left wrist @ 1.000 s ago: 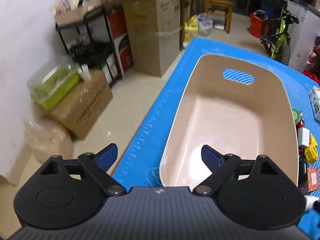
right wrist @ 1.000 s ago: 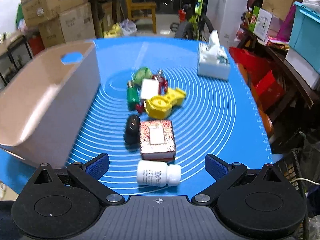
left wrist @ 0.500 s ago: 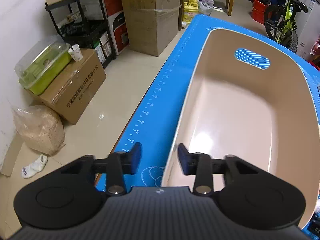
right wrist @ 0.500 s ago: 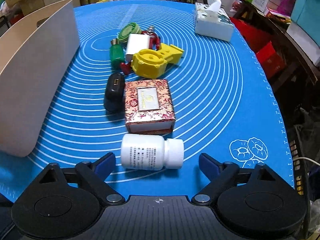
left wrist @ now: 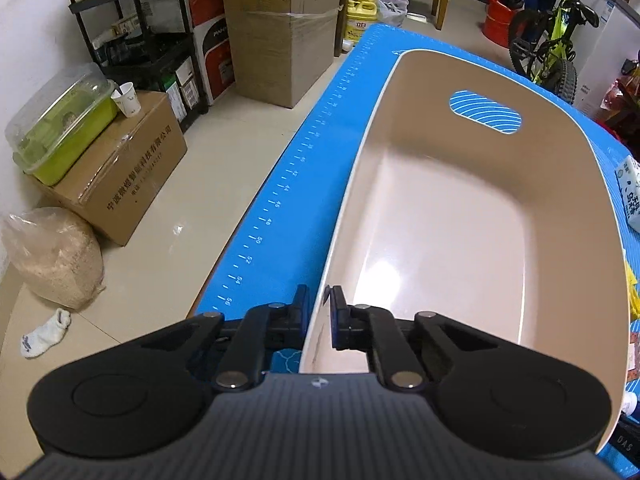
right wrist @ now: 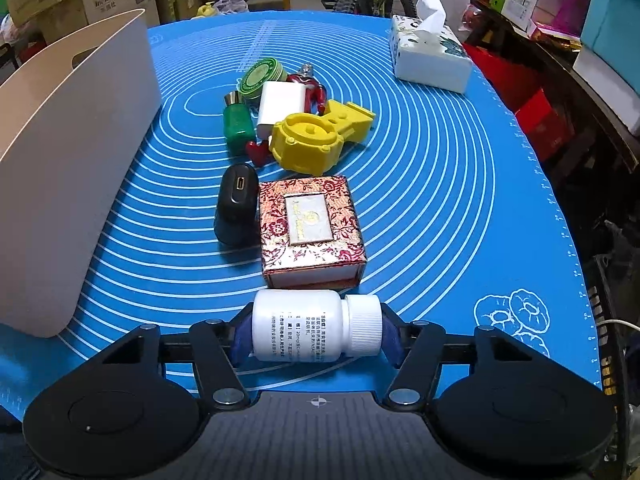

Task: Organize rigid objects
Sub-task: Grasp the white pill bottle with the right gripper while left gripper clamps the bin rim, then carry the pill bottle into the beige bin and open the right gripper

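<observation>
The left gripper point(left wrist: 319, 316) is clamped on the near rim of the beige bin point(left wrist: 568, 168), one finger outside the wall and one inside. The right gripper point(right wrist: 316, 334) is squeezed onto a white pill bottle point(right wrist: 304, 330) lying on its side, one pad at the base and one at the ribbed cap, on the blue mat point(right wrist: 460, 200).

Just beyond that one bottle sits one red patterned box point(right wrist: 312, 226), with one black case point(right wrist: 236, 204) touching its left side. Farther on is a tight cluster: one yellow plastic piece point(right wrist: 316, 138), one green bottle point(right wrist: 239, 124), one white adapter point(right wrist: 280, 108), one round green tin point(right wrist: 262, 74), and a red figure point(right wrist: 310, 84) partly hidden behind the adapter. A small red heart shape point(right wrist: 257, 152) lies between the green bottle and the yellow piece. One tissue box point(right wrist: 430, 56) stands well apart at the far right.

Only the left wrist view looks down into the bin, showing its bare floor and the one oval handle slot point(left wrist: 485, 112) in the far wall; it also takes in the tiled room floor with a cardboard carton point(left wrist: 120, 172), a green lidded container point(left wrist: 64, 128) on top of it, and a bicycle point(left wrist: 556, 36). The right wrist view gives only the bin's outer wall at left, but it alone shows the full spread of objects on the mat.
</observation>
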Motion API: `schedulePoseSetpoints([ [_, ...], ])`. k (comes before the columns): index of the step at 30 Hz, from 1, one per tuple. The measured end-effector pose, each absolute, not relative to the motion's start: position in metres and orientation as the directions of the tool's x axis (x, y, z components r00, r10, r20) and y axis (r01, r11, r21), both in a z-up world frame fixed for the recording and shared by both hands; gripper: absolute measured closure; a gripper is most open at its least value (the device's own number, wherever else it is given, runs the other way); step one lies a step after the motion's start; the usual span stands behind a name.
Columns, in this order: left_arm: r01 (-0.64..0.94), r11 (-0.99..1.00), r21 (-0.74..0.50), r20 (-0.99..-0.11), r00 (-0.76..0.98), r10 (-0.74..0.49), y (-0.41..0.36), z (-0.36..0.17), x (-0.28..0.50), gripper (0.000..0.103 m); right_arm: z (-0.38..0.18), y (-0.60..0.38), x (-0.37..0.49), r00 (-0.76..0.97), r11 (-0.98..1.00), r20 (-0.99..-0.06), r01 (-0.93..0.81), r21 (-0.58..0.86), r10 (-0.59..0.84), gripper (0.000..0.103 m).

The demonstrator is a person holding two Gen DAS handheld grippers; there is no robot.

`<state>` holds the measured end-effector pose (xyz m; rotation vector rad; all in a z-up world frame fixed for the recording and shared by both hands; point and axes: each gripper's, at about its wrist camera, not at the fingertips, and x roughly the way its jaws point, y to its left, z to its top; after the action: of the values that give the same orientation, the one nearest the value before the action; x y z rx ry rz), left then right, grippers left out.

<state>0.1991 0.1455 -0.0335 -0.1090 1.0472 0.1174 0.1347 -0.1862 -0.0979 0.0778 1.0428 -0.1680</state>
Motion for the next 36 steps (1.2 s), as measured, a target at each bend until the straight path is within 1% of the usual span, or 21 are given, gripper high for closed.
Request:
schedulePoseSetpoints([
  [8,-0.162,0.986,-0.045,-0.867,0.496,0.042,0.146,-0.032,0.201,0.091,-0.072,-0.189,0.129,0.543,0.98,-0.83,0.199,-0.016,-0.124,0.039],
  [13,-0.159,0.986,-0.047,-0.867,0.497,0.038,0.147,-0.033,0.2,0.091,-0.032,-0.18,0.136,0.647,0.987,-0.754,0.159,-0.016,-0.116,0.039],
  [18,-0.155,0.987,-0.039,-0.867,0.497,0.044,0.146,-0.033,0.2,0.091,0.009,-0.156,0.16,0.752,0.997,-0.657,0.072,0.009,-0.048,0.039],
  [24,-0.152,0.988,-0.029,-0.866,0.497,0.051,0.144,-0.033,0.201,0.091,0.026,-0.109,0.196,0.809,0.997,-0.584,-0.06,0.041,0.073,0.039],
  [29,-0.153,0.988,-0.036,-0.868,0.495,0.045,0.145,-0.033,0.2,0.091,0.023,-0.063,0.225,0.79,0.981,-0.589,-0.195,0.02,0.169,0.039],
  [32,-0.152,0.988,-0.033,-0.868,0.495,0.047,0.145,-0.033,0.2,0.091,0.018,-0.039,0.235,0.78,0.97,-0.595,-0.243,0.002,0.197,0.039],
  [36,-0.15,0.988,-0.025,-0.867,0.495,0.053,0.145,-0.034,0.2,0.091,0.003,-0.003,0.251,0.735,0.95,-0.64,-0.31,-0.025,0.223,0.039],
])
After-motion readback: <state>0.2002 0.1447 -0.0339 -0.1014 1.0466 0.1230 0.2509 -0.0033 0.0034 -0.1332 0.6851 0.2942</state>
